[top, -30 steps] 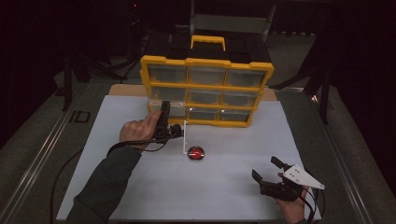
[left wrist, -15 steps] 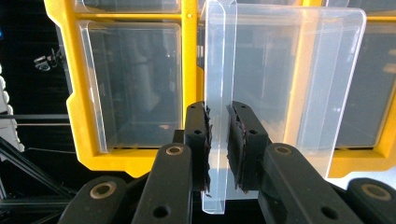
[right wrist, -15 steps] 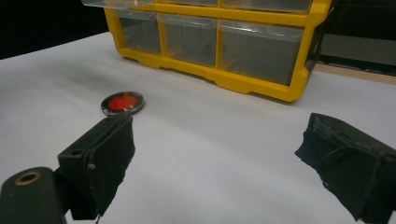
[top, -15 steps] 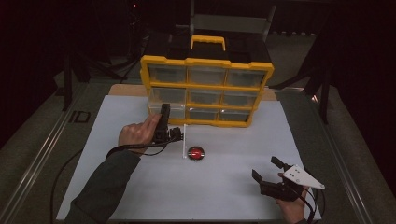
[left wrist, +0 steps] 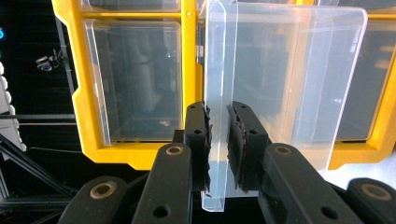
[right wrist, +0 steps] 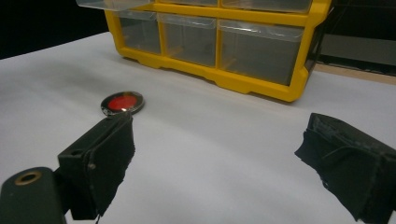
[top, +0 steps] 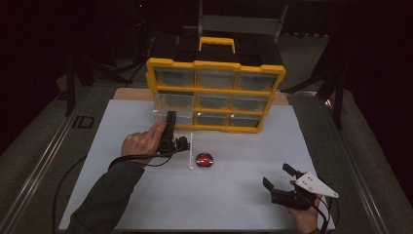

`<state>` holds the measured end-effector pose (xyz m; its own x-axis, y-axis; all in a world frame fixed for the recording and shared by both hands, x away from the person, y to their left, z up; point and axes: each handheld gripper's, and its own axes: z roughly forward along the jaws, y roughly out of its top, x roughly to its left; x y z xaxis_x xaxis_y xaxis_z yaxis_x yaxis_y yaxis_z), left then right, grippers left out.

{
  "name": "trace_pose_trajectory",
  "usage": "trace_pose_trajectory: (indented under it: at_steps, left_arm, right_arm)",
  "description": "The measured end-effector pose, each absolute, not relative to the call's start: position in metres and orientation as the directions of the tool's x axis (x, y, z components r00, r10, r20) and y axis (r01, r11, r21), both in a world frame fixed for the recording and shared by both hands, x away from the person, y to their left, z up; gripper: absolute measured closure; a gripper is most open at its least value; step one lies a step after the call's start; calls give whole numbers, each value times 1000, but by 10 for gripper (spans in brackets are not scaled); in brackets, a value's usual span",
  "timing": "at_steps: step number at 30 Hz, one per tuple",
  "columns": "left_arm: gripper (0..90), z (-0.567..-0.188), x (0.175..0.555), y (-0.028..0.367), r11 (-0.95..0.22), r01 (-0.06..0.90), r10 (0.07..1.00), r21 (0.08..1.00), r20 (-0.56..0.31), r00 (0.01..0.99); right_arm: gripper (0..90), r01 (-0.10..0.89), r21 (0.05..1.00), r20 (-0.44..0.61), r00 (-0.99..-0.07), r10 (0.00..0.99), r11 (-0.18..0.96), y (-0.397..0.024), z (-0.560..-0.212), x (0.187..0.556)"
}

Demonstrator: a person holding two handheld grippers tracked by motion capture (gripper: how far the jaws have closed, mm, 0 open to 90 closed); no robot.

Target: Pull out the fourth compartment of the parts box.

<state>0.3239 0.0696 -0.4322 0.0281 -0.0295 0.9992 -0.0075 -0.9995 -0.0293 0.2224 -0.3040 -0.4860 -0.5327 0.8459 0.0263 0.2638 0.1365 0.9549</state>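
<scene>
At about nine o'clock on the white counter (top: pixel 122 195), the left gripper (left wrist: pixel 217 140) is clenched on the front lip of a clear plastic drawer (left wrist: pixel 285 79), which sticks out from the bottom-left slot of the yellow organizer (top: pixel 214 73). The pinch on that thin edge looks meant for sliding the drawer along its slot, so the drawer sits directly between the pads and runs away toward twelve o'clock into the organizer. Near the centre of the counter, just to the three o'clock side of the left gripper, lies a small red disc (top: pixel 204 160), untouched. At about five o'clock the right gripper (right wrist: pixel 219 158) rests released, jaws wide apart and empty, with the disc toward its ten o'clock.
</scene>
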Motion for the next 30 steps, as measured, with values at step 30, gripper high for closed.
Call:
trace_pose_trajectory:
  at_steps: [30]
  left_arm:
    - [795,-435,317,69,-999,-22,-29,-29,999,24]
  right_arm:
    - [92,263,955,27,-533,845,136,-304,-486,222]
